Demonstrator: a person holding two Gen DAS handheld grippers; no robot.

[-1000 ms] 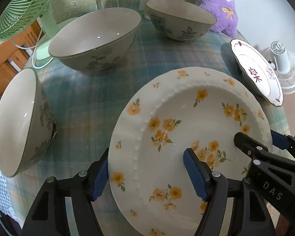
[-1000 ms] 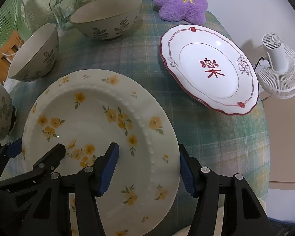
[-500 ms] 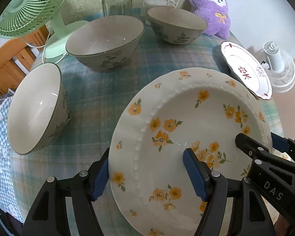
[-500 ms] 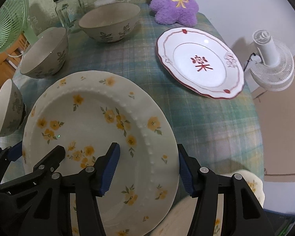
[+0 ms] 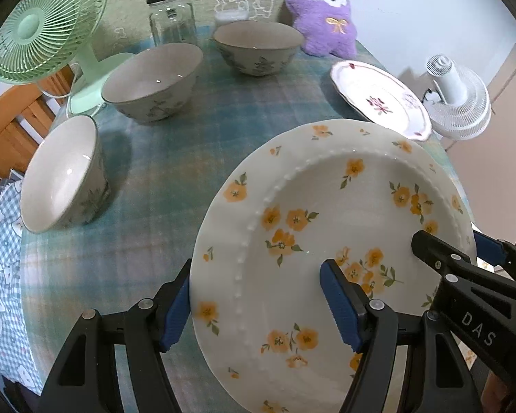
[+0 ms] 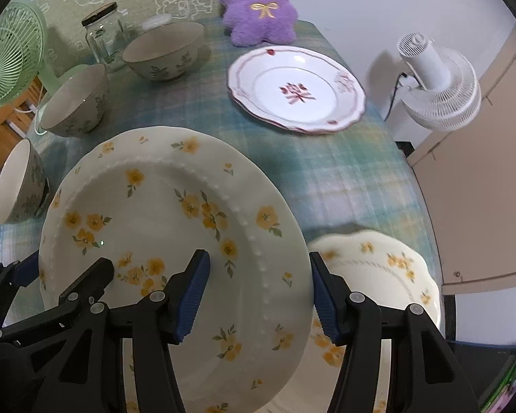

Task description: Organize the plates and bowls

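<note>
Lifted higher since a second ago, the yellow-flowered plate (image 5: 330,241) hangs above a second flowered plate (image 6: 388,268), nearer than the red-rimmed plate (image 6: 296,89). Left gripper (image 5: 254,306) and right gripper (image 6: 258,292) each clamp opposite rims; uneven lifting could tilt it and let it slip

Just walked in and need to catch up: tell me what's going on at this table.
A person is sorting dishes with two handheld grippers. Both the left gripper and the right gripper clamp opposite rims of one yellow-flowered plate, holding it lifted above the checked tablecloth. Beneath it lies a second yellow-flowered plate. A red-trimmed plate and three floral bowls sit untouched farther back.
</note>
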